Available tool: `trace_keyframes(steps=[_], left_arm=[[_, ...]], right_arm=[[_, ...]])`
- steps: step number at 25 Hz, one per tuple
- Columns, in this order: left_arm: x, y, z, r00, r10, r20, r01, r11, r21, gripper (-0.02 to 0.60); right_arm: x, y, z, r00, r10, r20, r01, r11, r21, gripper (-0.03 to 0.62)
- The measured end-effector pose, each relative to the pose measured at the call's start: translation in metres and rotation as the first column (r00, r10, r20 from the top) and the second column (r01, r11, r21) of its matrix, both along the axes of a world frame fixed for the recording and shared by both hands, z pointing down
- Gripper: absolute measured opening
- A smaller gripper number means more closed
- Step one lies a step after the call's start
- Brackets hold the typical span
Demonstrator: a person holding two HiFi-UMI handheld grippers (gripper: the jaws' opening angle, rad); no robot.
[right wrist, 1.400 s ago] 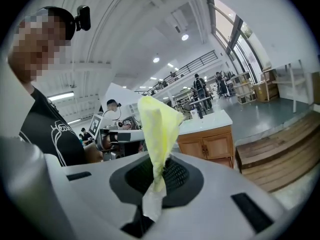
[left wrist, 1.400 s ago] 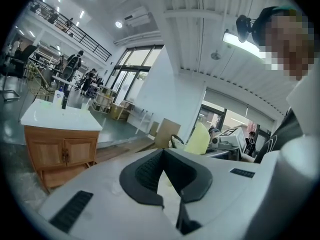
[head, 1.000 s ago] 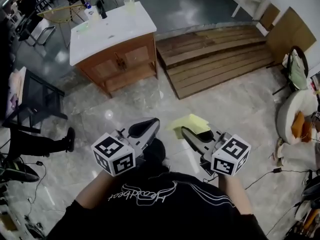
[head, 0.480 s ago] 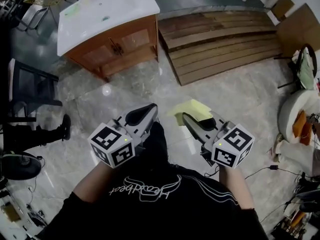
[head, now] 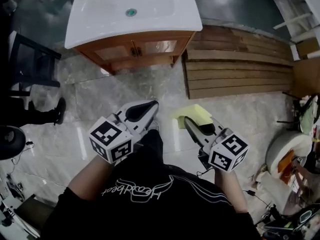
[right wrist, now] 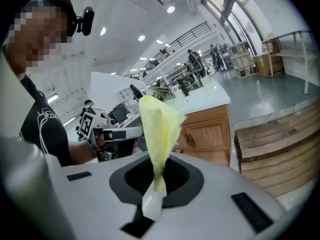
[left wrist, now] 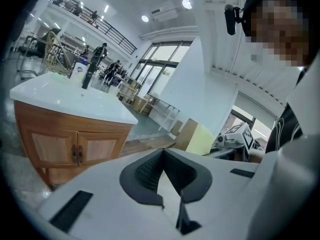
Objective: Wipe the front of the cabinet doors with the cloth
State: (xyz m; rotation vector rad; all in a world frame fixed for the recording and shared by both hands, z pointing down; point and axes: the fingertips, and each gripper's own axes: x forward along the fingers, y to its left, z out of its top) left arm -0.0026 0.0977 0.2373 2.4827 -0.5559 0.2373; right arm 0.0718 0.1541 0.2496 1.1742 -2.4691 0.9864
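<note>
Closer now, the cabinet [head: 142, 60] fills the frame's top centre. My right tool [head: 189, 121] clenches the cloth [head: 192, 115]; left tool [head: 150, 106] closed, empty. Doors [head: 160, 47] still unwiped, I judge.

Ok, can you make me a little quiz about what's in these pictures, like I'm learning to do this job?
1. True or false: the left gripper holds the yellow cloth.
2. The cabinet top is: A white, B black, C red?
3. Fill in: the cabinet doors are both ____ (open or shut).

Key: 1 false, the right gripper has its jaws shut on it; 2 A; 3 shut.
</note>
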Motion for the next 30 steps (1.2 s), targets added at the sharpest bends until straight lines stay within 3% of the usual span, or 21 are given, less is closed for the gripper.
trace_keyframes(steps=[10, 15, 22, 30], left_arm=[[-0.026, -0.077, 0.060, 0.989, -0.148, 0.014, 0.149, 0.988, -0.031, 0.006], [-0.028, -0.096, 0.103, 0.980, -0.195, 0.027, 0.197, 0.974, -0.109, 0.006], [-0.036, -0.132, 0.127, 0.962, -0.233, 0.139, 0.237, 0.972, -0.008, 0.006], [-0.064, -0.169, 0.146, 0.926, -0.334, 0.173, 0.341, 0.940, -0.008, 0.006]], right_arm=[[-0.024, -0.083, 0.062, 0.995, -0.094, -0.033, 0.093, 0.995, -0.032, 0.040], [-0.033, -0.112, 0.113, 0.990, -0.138, -0.012, 0.136, 0.985, -0.101, 0.040], [-0.048, -0.165, 0.148, 0.980, -0.183, -0.081, 0.176, 0.980, -0.092, 0.040], [-0.086, -0.229, 0.160, 0.966, -0.230, -0.121, 0.227, 0.973, -0.041, 0.040]])
